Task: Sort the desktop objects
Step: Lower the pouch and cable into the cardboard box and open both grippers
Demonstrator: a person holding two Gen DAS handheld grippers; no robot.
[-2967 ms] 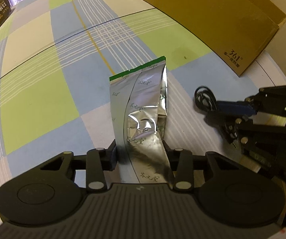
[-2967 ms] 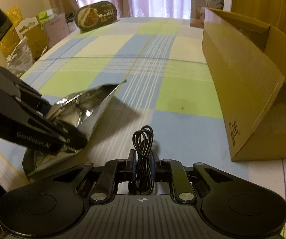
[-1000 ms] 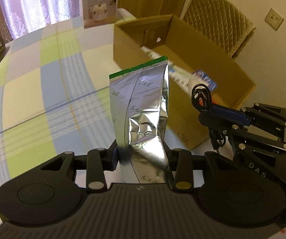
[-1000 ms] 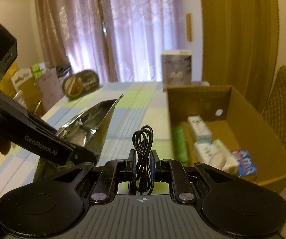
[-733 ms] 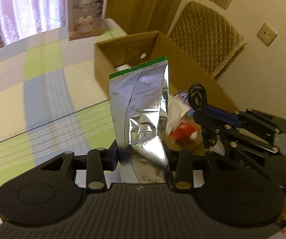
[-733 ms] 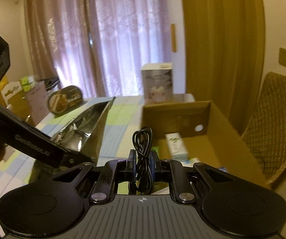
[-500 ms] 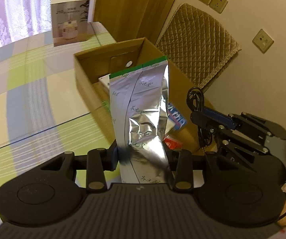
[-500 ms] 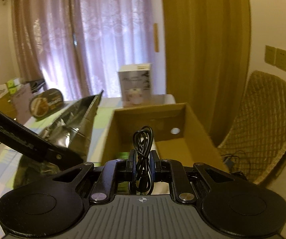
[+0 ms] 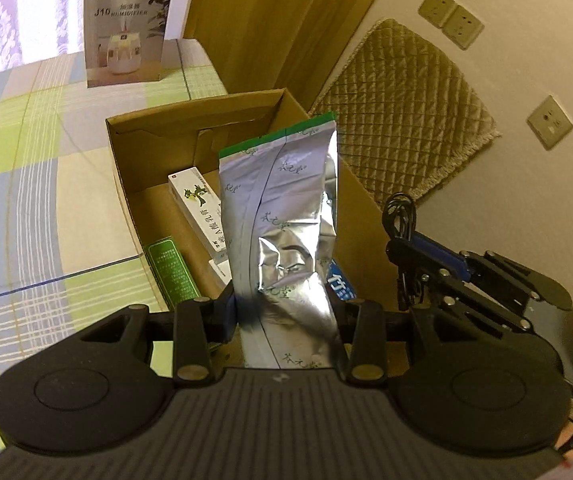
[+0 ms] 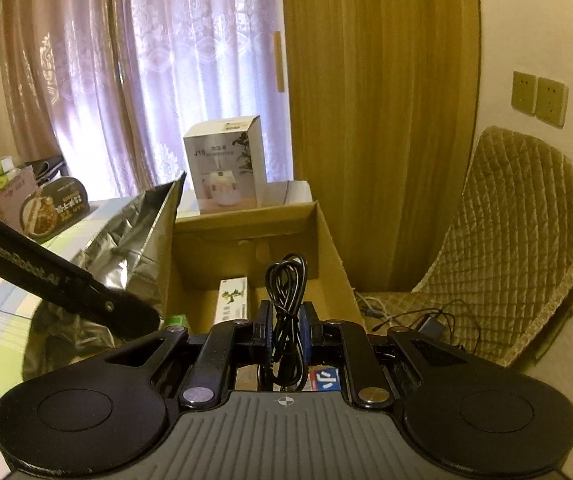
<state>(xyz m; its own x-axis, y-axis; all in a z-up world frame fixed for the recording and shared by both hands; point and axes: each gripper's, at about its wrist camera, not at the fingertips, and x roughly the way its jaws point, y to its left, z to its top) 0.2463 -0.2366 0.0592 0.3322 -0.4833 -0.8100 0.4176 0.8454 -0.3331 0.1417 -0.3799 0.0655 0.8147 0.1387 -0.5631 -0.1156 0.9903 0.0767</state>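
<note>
My left gripper (image 9: 286,312) is shut on a tall silver foil bag (image 9: 282,216) with a green top edge, held upright above the open cardboard box (image 9: 126,184). My right gripper (image 10: 286,324) is shut on a coiled black cable (image 10: 286,292), also over the box (image 10: 330,240). In the left wrist view the right gripper (image 9: 410,256) hangs to the right of the bag with the cable (image 9: 400,216) sticking up. In the right wrist view the foil bag (image 10: 134,248) and the left gripper's finger (image 10: 66,280) sit at the left. Inside the box lie a white carton (image 9: 198,204), a green packet (image 9: 170,272) and a blue-and-white pack (image 9: 340,284).
A white humidifier box (image 9: 126,28) stands on the checked tablecloth (image 9: 38,200) beyond the cardboard box. A quilted chair (image 9: 402,120) is to the right by the wall. A dark oval food pack (image 10: 54,208) lies at the table's far left. Loose cables (image 10: 418,320) lie on the floor.
Both grippers have risen from the table and moved right, carrying the bag and the cable until they hang over the open box. Both grips have stayed the same.
</note>
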